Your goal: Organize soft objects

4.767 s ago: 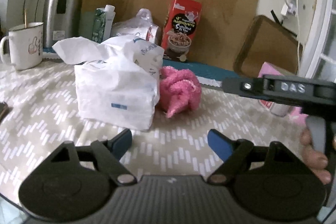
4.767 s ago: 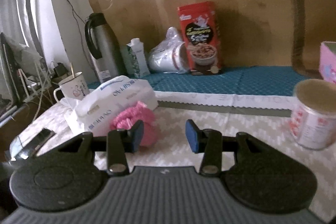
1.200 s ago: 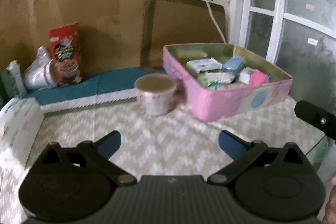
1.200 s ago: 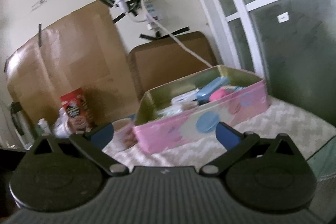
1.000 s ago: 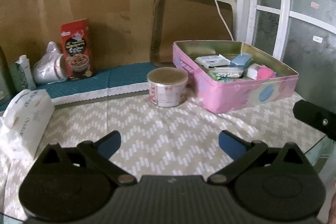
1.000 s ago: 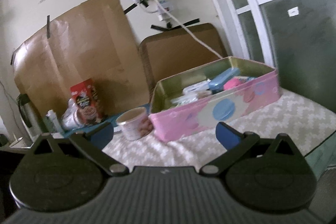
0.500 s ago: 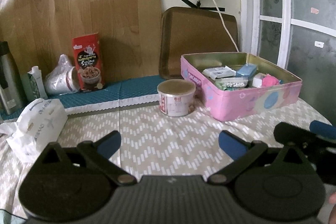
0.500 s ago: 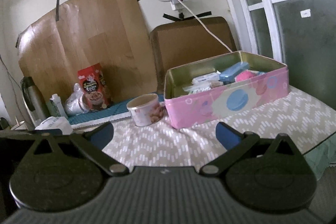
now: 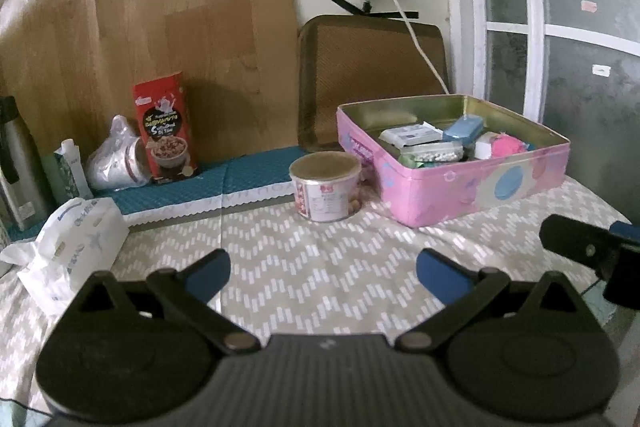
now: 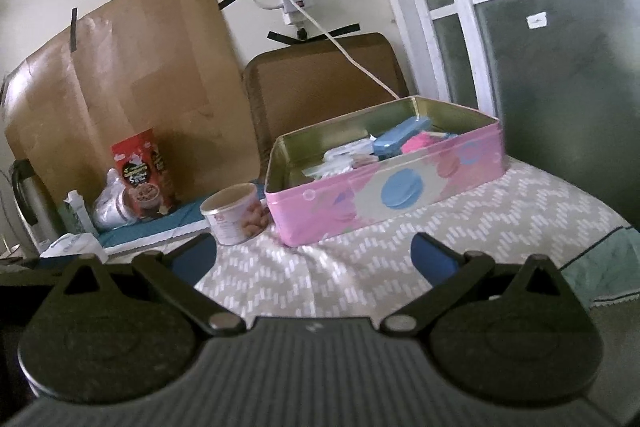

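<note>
Tools: two, spread empty; one pink tin (image 9: pixel 472 183).

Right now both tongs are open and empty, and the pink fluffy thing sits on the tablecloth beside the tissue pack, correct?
Not quite. Both tongs, left and right, are open and empty, but the pink fluffy thing lies inside the pink tin, not beside the tissue pack. The left wrist view shows it.

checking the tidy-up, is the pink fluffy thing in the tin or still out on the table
In: the pink fluffy thing sits inside the open pink tin, among small packets.
</note>
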`<state>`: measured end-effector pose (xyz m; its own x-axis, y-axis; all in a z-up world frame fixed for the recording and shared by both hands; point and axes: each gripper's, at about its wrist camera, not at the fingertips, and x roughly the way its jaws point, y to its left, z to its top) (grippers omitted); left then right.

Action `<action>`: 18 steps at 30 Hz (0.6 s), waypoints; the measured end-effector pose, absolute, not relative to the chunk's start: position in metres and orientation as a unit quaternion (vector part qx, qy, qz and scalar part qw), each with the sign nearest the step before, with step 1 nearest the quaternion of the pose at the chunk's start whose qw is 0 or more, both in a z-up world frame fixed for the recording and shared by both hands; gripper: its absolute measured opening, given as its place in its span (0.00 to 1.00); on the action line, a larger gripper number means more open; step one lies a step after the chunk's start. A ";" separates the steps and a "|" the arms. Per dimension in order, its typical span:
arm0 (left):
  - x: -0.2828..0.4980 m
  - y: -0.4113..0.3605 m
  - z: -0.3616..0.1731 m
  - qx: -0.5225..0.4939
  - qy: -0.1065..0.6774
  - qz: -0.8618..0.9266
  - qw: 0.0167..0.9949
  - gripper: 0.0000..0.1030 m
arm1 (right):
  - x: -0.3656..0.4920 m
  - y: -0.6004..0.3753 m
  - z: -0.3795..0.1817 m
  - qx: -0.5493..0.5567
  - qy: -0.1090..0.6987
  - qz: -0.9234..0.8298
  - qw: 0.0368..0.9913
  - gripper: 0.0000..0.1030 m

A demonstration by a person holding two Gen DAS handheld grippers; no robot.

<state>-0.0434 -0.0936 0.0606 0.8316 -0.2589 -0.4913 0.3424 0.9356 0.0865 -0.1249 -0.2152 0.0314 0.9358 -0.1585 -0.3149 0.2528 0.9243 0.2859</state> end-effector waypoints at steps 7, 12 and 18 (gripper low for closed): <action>-0.054 -0.098 0.063 0.100 0.237 -0.175 0.950 1.00 | -0.135 -0.222 0.032 0.197 0.133 -0.116 0.964 1.00; -0.061 -0.101 0.064 0.107 0.240 -0.177 0.949 1.00 | -0.144 -0.225 0.036 0.198 0.118 -0.122 0.965 1.00; -0.064 -0.099 0.067 0.100 0.255 -0.179 0.945 1.00 | -0.153 -0.224 0.040 0.196 0.104 -0.131 0.966 1.00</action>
